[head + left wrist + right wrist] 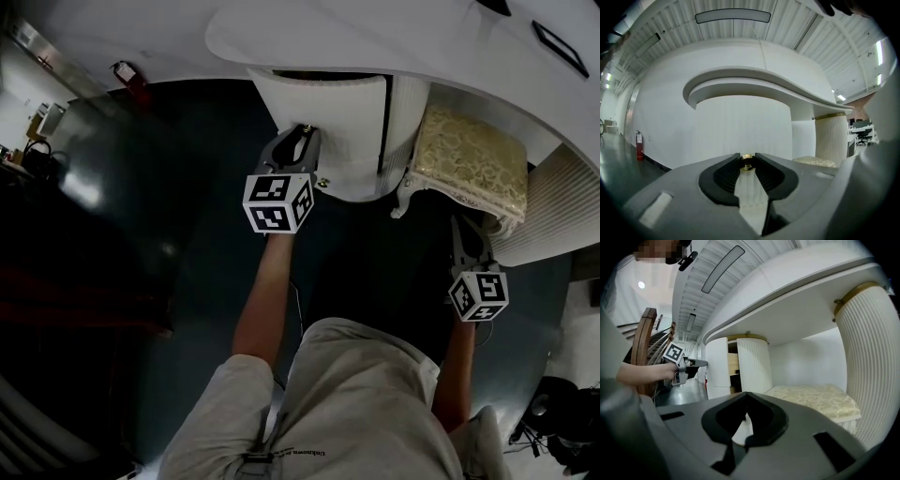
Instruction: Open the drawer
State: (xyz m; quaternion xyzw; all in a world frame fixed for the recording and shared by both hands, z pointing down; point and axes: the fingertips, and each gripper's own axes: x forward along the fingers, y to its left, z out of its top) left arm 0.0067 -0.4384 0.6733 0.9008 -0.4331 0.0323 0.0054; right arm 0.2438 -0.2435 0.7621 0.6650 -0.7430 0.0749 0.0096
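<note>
The white desk point(375, 28) has a curved ribbed drawer front point(337, 122) under its top, with a dark gap along its upper and right edges. A small gold knob point(747, 161) sits on that front. My left gripper point(302, 133) points level at the drawer and its jaw tips are shut on the knob. In the right gripper view the left gripper point(693, 364) touches the white front, and a wooden interior point(732, 363) shows beside it. My right gripper point(466, 234) hangs lower right beside the stool, shut with nothing in it point(746, 397).
A cream patterned cushioned stool point(469, 164) stands under the desk to the right of the drawer. A wide ribbed white column point(553, 216) rises at far right. A red fire extinguisher point(131, 80) stands at the wall on the left. The floor is dark and glossy.
</note>
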